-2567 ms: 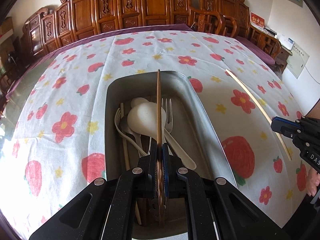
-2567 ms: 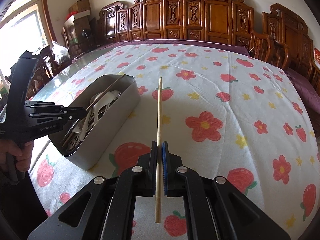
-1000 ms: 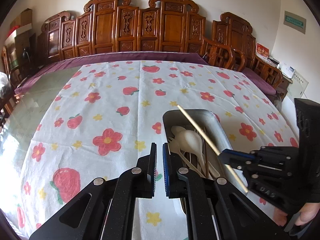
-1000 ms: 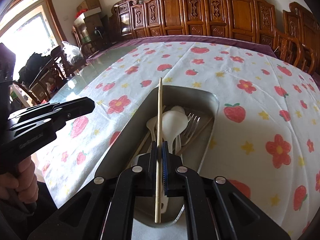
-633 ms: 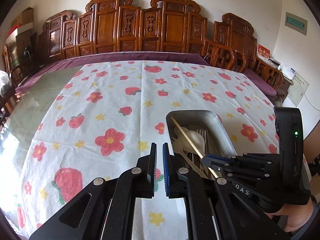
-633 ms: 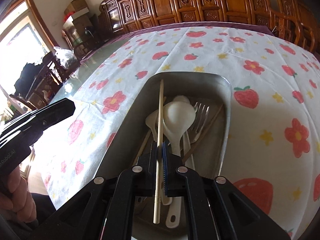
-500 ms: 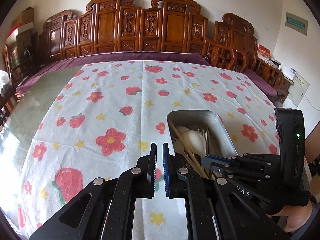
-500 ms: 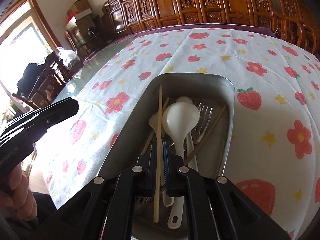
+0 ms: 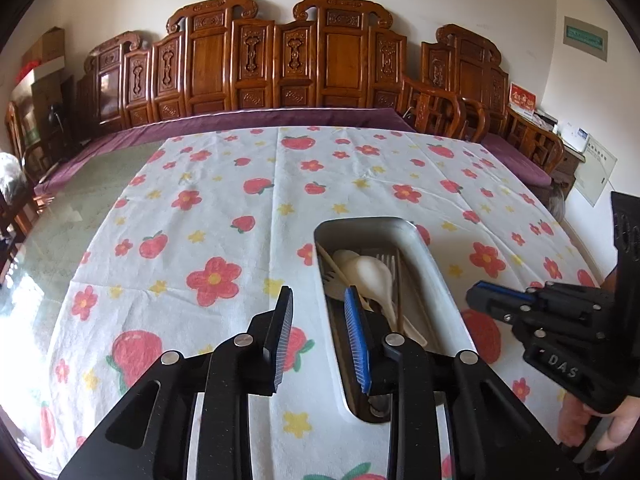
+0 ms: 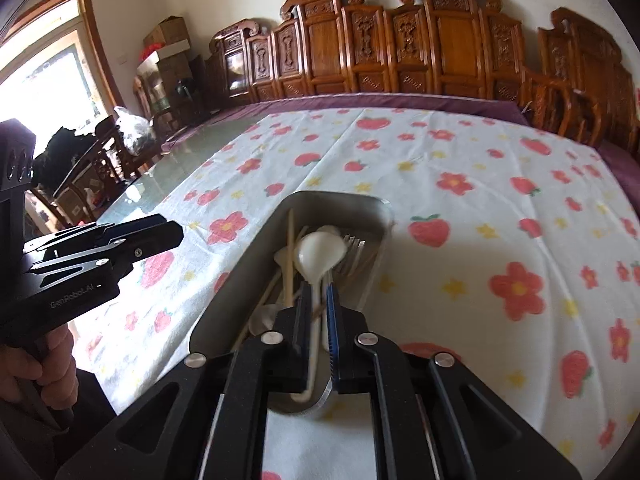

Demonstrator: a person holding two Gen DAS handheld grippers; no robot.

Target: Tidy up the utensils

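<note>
Utensils [image 10: 320, 256] lie together inside metal tray [image 9: 436, 276] on flowered tablecloth [image 9: 224, 208]: white spoon, forks, pale chopstick. Left gripper [image 9: 320, 312] hovers beside tray, jaws wide apart, empty. Right gripper [image 10: 318, 300] above tray, jaws parted, empty.

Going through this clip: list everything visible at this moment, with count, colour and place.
metal tray: one, silver, on the tablecloth, near edge
white spoons: at least two, in the tray
fork: one, silver, in the tray
light chopstick: one, pale wood, in the tray, left side
tablecloth: one, white with red flowers and strawberries
carved chairs: several, brown, behind the table
left gripper: black, open, empty
right gripper: black, open, above the tray
</note>
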